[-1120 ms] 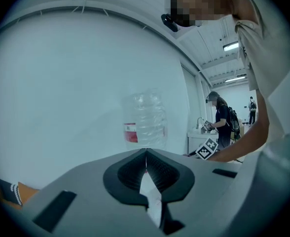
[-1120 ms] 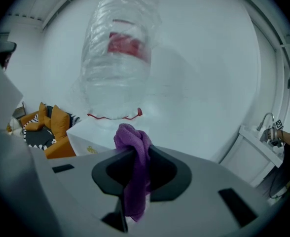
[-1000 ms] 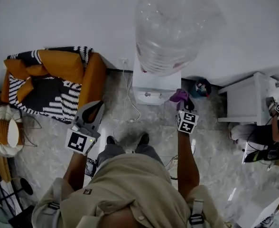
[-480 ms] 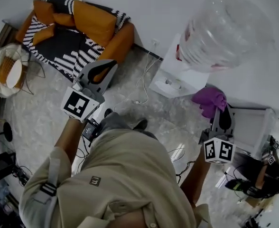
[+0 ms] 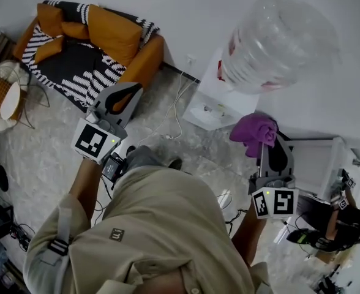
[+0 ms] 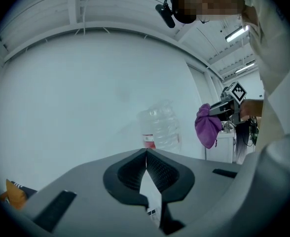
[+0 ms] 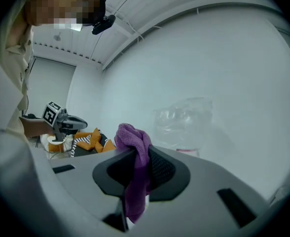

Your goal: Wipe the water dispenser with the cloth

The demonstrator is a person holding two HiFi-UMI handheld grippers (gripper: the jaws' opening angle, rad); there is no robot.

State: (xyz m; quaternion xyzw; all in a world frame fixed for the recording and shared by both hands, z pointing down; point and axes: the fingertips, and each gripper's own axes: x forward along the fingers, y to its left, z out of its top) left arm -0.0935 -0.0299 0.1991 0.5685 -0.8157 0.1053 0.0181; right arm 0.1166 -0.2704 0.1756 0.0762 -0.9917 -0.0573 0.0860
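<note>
The white water dispenser (image 5: 215,100) stands against the wall with a large clear bottle (image 5: 272,41) on top. My right gripper (image 5: 267,141) is shut on a purple cloth (image 5: 253,132), held to the right of the dispenser and apart from it. In the right gripper view the purple cloth (image 7: 134,172) hangs between the jaws, with the bottle (image 7: 184,123) beyond. My left gripper (image 5: 128,94) is shut and holds nothing, left of the dispenser. The left gripper view shows its jaws touching, the bottle (image 6: 160,130) ahead and the cloth (image 6: 206,126) at right.
An orange sofa with striped cushions (image 5: 88,48) stands at the left by the wall. A wicker basket (image 5: 2,97) sits at the far left. Cables (image 5: 179,112) trail on the marble floor by the dispenser. A white cabinet (image 5: 311,161) stands right of the cloth.
The head view has swung, so the dispenser now lies up and to the right. My right gripper with the cloth has drawn back from the dispenser's front to its right side.
</note>
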